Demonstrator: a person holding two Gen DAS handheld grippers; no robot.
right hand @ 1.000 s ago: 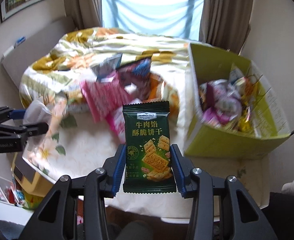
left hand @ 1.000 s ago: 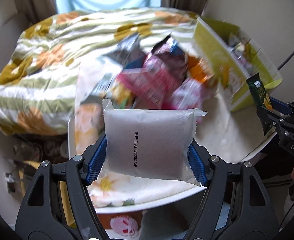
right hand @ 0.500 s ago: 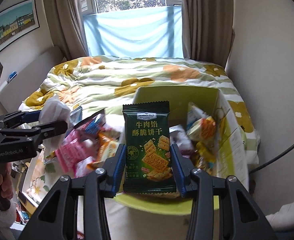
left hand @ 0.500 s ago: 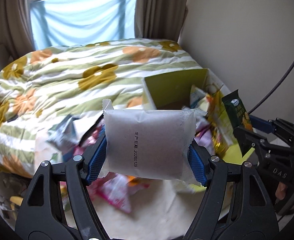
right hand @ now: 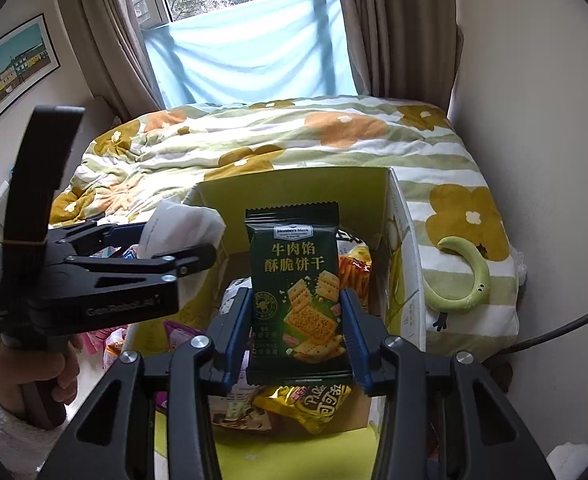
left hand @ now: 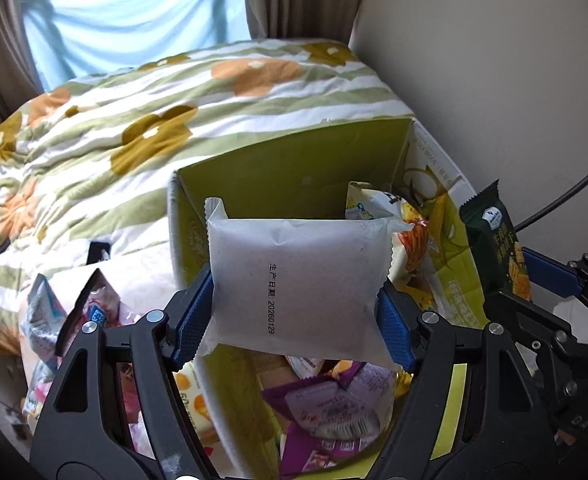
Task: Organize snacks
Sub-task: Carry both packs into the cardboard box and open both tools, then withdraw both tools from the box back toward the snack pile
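Note:
My left gripper (left hand: 294, 320) is shut on a white snack packet (left hand: 298, 284) with a printed date line, held over the open green cardboard box (left hand: 294, 164). My right gripper (right hand: 296, 332) is shut on a dark green cracker packet (right hand: 294, 292), also above the box (right hand: 294, 188). Each view shows the other hand: the cracker packet (left hand: 494, 244) at the right in the left wrist view, the white packet (right hand: 182, 232) at the left in the right wrist view. Inside the box lie several packets, among them a purple one (left hand: 334, 412) and a yellow one (right hand: 318, 404).
Loose snack packets (left hand: 54, 312) lie left of the box. A flowered quilt (left hand: 134, 120) covers the bed behind it. A green curved toy (right hand: 470, 276) rests on the quilt to the box's right. A wall (left hand: 494, 60) and a black cable (left hand: 566, 192) stand close on the right.
Both grippers have carried their packets to the right, away from the loose snack pile, and now hover over the green box. Neither grip has changed.

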